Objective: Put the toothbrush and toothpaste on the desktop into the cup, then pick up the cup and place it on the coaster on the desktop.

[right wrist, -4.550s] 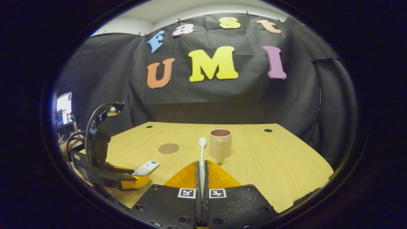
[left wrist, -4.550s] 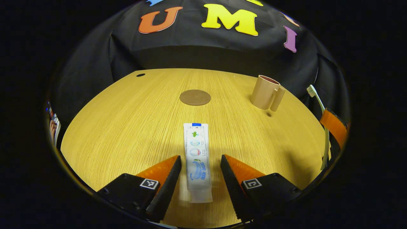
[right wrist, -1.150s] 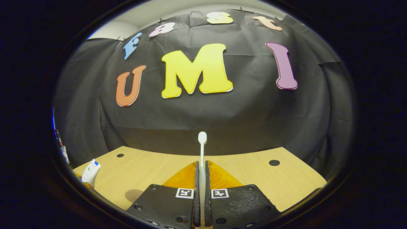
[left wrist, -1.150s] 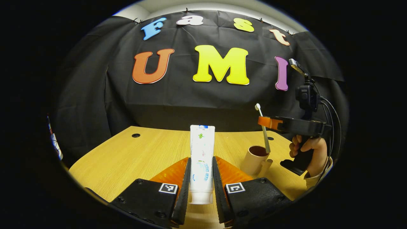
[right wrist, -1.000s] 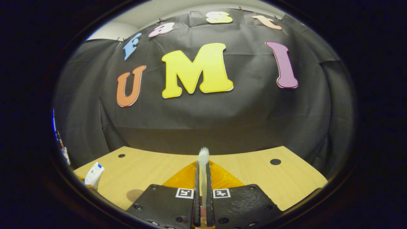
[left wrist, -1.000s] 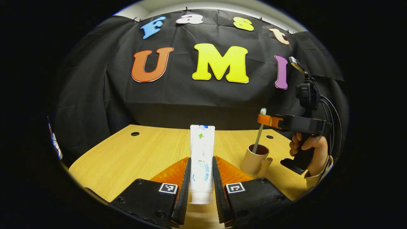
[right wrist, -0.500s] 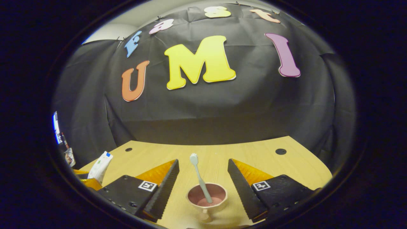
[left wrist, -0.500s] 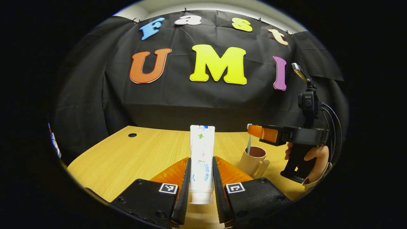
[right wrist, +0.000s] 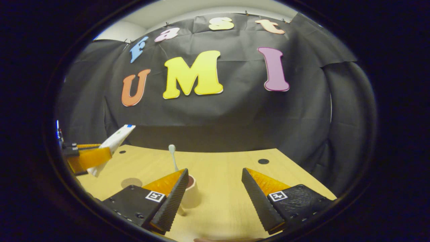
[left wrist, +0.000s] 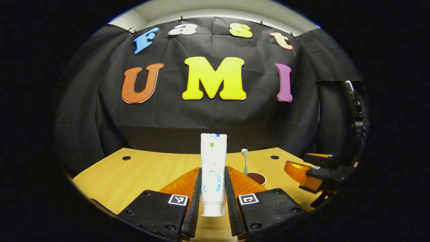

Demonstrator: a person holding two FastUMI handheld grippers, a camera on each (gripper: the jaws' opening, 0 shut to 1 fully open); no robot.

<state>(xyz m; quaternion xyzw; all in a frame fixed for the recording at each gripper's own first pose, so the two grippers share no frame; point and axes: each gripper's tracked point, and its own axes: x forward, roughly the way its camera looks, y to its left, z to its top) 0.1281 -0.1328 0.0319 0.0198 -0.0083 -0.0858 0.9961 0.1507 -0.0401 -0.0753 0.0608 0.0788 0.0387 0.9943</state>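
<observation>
Released, toothbrush (right wrist: 172, 155) stands in cup (right wrist: 191, 195); right gripper (right wrist: 215, 198) jaws wide, left gripper (left wrist: 213, 198) clamps toothpaste (left wrist: 213, 168).

White toothpaste (left wrist: 213, 168), white toothbrush (right wrist: 172, 155), beige cup (right wrist: 191, 196), brown coaster (right wrist: 131, 182), light woodgrain desktop (right wrist: 221, 195).

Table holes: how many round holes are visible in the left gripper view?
2: one hole at the table's far left, one hole at far right behind the cup. Others may be hidden.
</observation>
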